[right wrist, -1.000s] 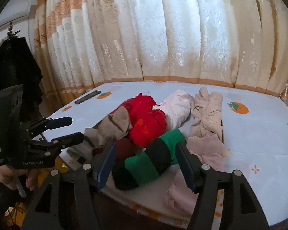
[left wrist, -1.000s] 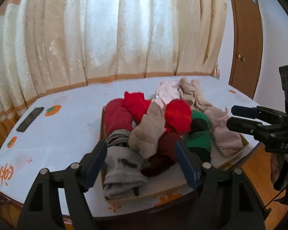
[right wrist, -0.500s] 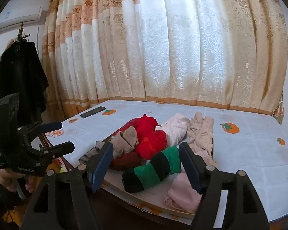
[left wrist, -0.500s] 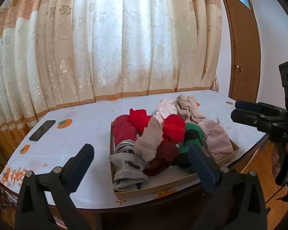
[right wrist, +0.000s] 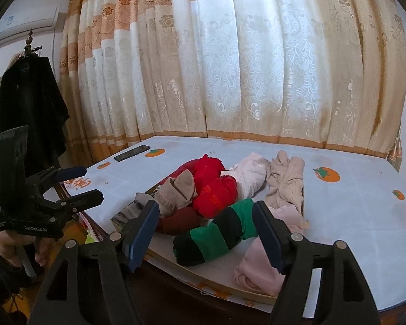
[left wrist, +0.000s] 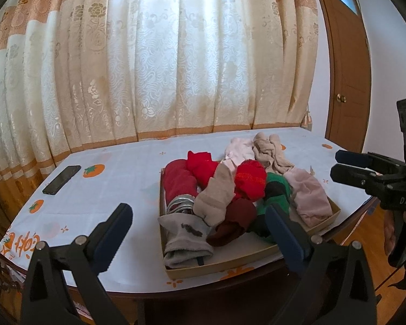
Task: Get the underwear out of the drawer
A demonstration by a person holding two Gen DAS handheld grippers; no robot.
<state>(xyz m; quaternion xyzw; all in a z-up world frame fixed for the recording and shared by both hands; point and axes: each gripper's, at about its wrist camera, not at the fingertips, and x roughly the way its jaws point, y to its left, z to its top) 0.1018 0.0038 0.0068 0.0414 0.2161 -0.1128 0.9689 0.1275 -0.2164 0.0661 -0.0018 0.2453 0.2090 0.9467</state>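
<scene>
Both grippers have pulled back from the table (left wrist: 116, 189) since 1 second ago, when their blue pads nearly framed the clothes; the drawer (left wrist: 230, 264) now sits farther off and more curtain (left wrist: 176, 67) shows. The left gripper (left wrist: 197, 233) hovers low before the table's near edge, its 2 fingers spread wide and holding nothing. The right gripper (right wrist: 205, 233) hangs off the table's right corner, jaws likewise parted and empty. The underwear (left wrist: 224, 189), a heap of red, beige, grey, pink and green-and-black pieces, lies in the shallow tray-like drawer on the tablecloth. A dark phone (left wrist: 61, 179) rests well apart, near the table's far left edge.
</scene>
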